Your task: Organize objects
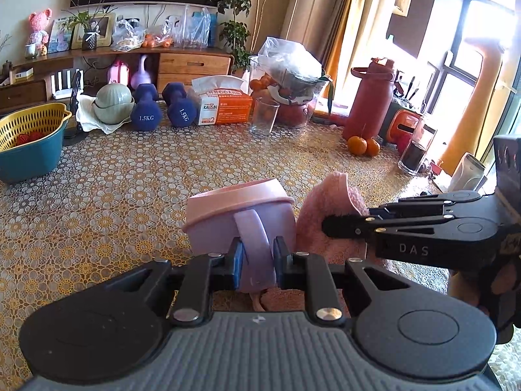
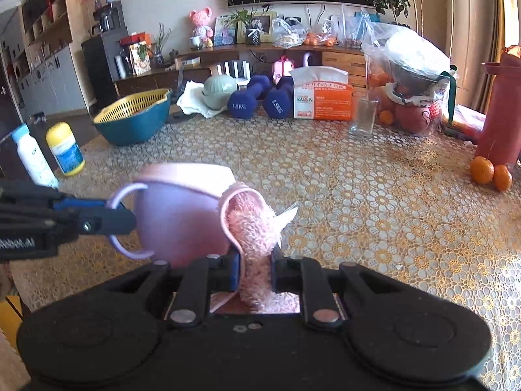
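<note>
Two tools level: L tool (image 1: 257, 260) clamps mug handle (image 1: 252, 244), R tool (image 2: 252, 268) clamps pink cloth (image 2: 254, 234).

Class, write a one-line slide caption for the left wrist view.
Left gripper clamps the purple cup by its handle while the right gripper grips a pink towel beside it.
</note>
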Demonstrator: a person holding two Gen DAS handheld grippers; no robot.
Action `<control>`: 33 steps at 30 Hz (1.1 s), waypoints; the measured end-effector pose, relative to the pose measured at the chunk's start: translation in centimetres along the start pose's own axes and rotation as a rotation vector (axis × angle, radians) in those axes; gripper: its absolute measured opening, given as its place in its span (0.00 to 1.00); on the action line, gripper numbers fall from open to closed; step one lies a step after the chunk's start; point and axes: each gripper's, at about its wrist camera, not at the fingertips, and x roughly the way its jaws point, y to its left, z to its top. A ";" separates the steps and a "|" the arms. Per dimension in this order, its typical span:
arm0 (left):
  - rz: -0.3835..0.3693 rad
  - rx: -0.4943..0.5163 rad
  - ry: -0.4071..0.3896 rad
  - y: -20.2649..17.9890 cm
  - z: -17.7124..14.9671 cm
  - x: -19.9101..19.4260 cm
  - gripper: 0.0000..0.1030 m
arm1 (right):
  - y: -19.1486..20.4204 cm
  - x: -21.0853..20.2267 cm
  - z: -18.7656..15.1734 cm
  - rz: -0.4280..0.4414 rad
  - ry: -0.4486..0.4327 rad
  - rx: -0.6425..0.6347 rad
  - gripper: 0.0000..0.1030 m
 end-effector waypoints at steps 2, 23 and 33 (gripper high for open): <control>-0.008 0.005 0.001 -0.3 0.0 0.0 0.18 | 0.6 -0.8 0.6 0.034 -0.027 -0.006 0.16; -0.026 0.008 0.015 -0.6 -0.4 -0.3 0.18 | 1.7 1.7 -0.1 0.163 0.067 -0.020 0.16; -0.026 0.036 0.021 -0.6 -1.0 -0.4 0.18 | -0.9 2.8 -1.2 -0.025 0.086 -0.039 0.16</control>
